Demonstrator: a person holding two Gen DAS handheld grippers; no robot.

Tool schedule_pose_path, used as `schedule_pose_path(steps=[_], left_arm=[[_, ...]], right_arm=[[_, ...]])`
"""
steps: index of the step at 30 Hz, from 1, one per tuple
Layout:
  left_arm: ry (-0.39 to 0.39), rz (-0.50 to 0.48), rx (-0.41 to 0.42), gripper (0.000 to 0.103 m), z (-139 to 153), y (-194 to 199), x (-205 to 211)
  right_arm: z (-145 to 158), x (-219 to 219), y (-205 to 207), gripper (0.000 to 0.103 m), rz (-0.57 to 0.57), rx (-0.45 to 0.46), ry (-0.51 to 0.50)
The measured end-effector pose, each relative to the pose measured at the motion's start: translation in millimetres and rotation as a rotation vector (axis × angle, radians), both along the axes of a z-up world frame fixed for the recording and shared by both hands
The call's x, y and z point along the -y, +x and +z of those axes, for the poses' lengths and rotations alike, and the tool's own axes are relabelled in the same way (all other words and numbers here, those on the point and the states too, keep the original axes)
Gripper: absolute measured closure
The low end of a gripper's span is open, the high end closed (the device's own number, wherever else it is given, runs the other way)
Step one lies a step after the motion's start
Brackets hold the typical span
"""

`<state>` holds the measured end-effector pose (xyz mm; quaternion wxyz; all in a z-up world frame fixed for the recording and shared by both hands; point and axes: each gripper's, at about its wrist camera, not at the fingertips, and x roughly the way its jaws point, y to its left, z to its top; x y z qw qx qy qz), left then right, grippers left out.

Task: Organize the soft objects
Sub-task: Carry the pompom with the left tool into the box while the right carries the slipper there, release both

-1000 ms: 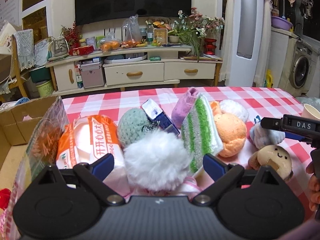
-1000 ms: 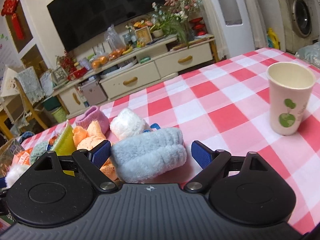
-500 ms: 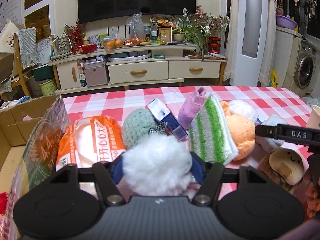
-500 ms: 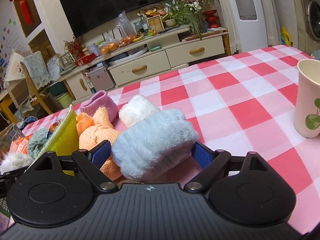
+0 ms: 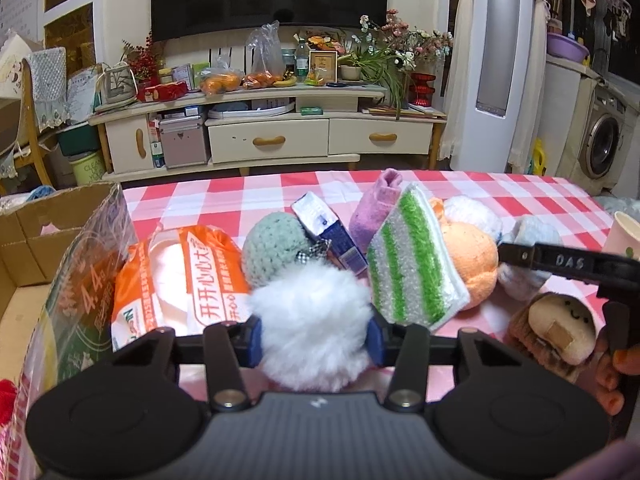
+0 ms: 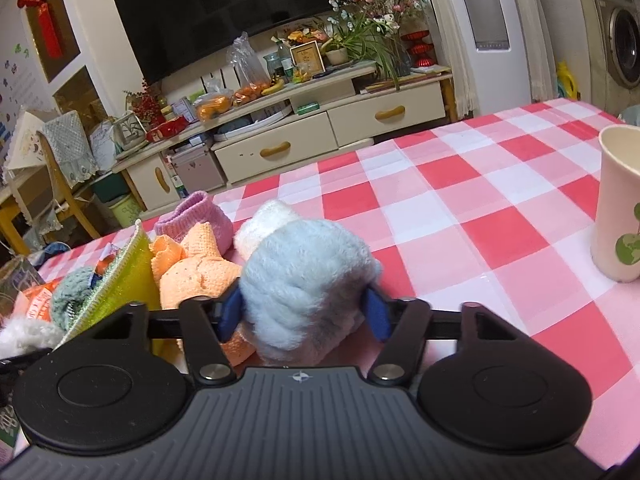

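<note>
I have both tools closed on soft things at once. My left gripper (image 5: 312, 338) is clenched on the white fluffy pompom (image 5: 310, 320), its blue pads (image 5: 253, 340) sunk into the fur at the near edge of the checked tablecloth (image 6: 460, 208); I judge I took it at its widest part because the fur would slip out of a shallower pinch. My right gripper (image 6: 304, 314) is clamped on the pale blue fleecy roll (image 6: 304, 276), squeezed at its near end, with the orange knitted plush (image 6: 196, 276) just to its left.

The rest of the pile sits far of the pompom: a green-and-white striped sponge cloth (image 5: 412, 264) propped on edge against the orange plush, a purple knitted sock (image 5: 374, 212), a grey-green crocheted ball (image 5: 272, 248). A cardboard box (image 5: 36, 240) stands open at the far left, probably where these are going.

Readable writing: the orange bread bag (image 5: 184, 280) has "开开心心" down its side, the clear bag (image 5: 86, 280) beside it shows "4.4", and the right tool's arm reads "DAS". A paper cup (image 6: 620, 204) with green print stands well apart, right
</note>
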<state>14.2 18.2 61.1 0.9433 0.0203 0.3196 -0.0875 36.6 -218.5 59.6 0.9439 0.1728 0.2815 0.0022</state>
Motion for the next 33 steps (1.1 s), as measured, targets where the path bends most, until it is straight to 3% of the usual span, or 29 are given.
schedule_pose_path(steps=[5,8,33], left_arm=[[-0.025,0.002,0.002,0.057,3.8,-5.1,-2.5],[-0.047,-0.003,0.002,0.057,6.6,-7.8,-3.7],[-0.202,-0.021,0.093,0.057,41.1,-28.9,-38.7]], right_arm=[[-1.8,3.2,0.0,0.057,-0.006,-0.003,-0.045],[-1.2,7.0,-2.6,0.06,-0.012,0.001,-0.054],[25.3,8.8,-44.2,0.063,-0.072,0.141,-0.152]])
